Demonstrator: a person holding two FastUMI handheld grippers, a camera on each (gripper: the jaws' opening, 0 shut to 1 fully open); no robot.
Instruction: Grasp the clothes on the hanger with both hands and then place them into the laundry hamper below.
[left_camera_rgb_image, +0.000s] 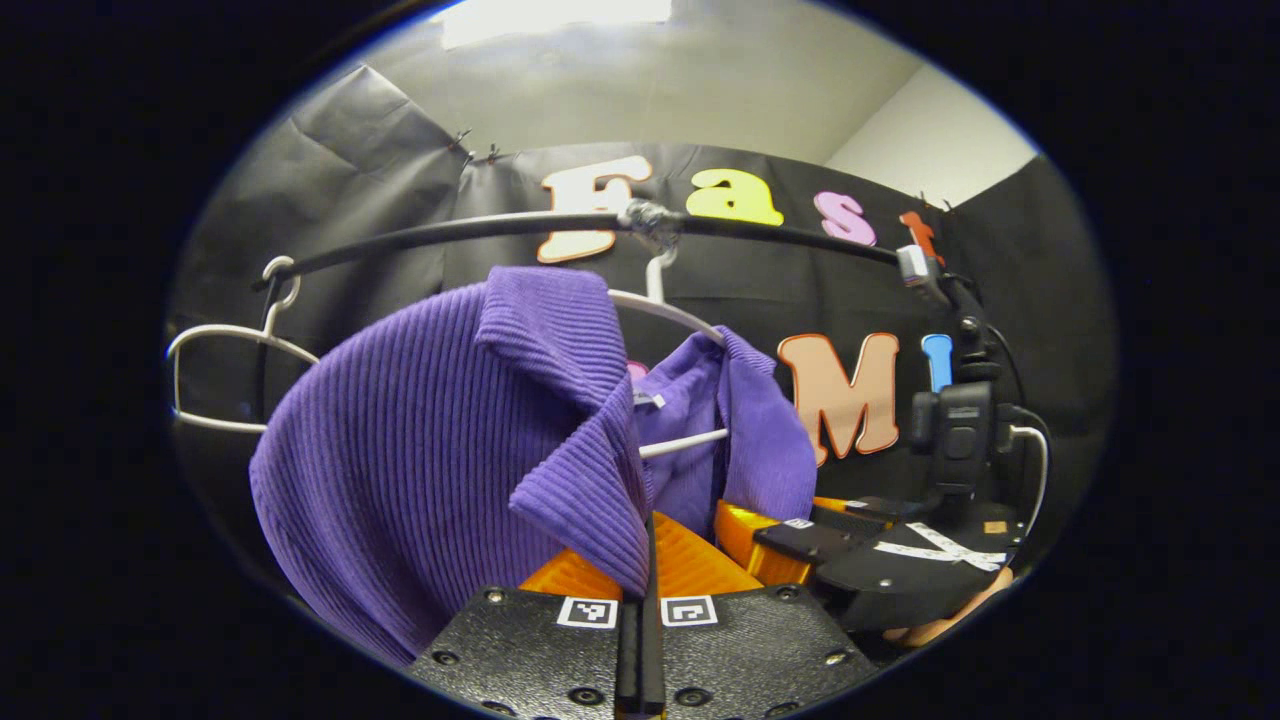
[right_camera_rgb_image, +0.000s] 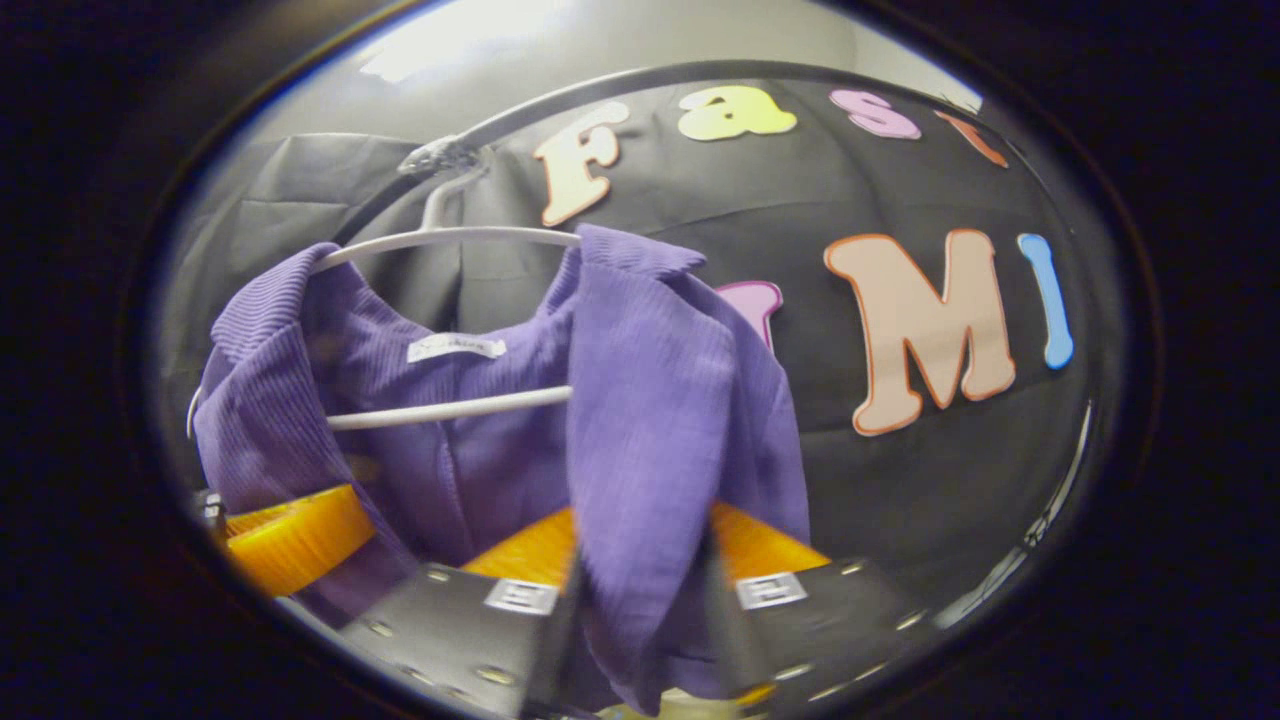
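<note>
A purple ribbed garment (left_camera_rgb_image: 420, 440) hangs on a white hanger (left_camera_rgb_image: 668, 308) hooked over a black rail (left_camera_rgb_image: 450, 230). My left gripper (left_camera_rgb_image: 645, 565) is shut on the garment's left collar edge, and the cloth drapes over its fingers. To the right, my right gripper (left_camera_rgb_image: 765, 535) reaches into the garment's other front edge, with a hand (left_camera_rgb_image: 950, 620) behind it. In the right gripper view the garment (right_camera_rgb_image: 650, 400) hangs from the hanger (right_camera_rgb_image: 450, 237). A fold of its front fills the gap of the right gripper (right_camera_rgb_image: 640, 570), and both fingers press on it. One of the left gripper's fingers (right_camera_rgb_image: 290, 540) shows at lower left.
A second white hanger (left_camera_rgb_image: 230, 335), empty, hangs on the rail at the far left. The rail (right_camera_rgb_image: 600, 85) arcs overhead in the right gripper view. The black cloth wall stands close behind the garment.
</note>
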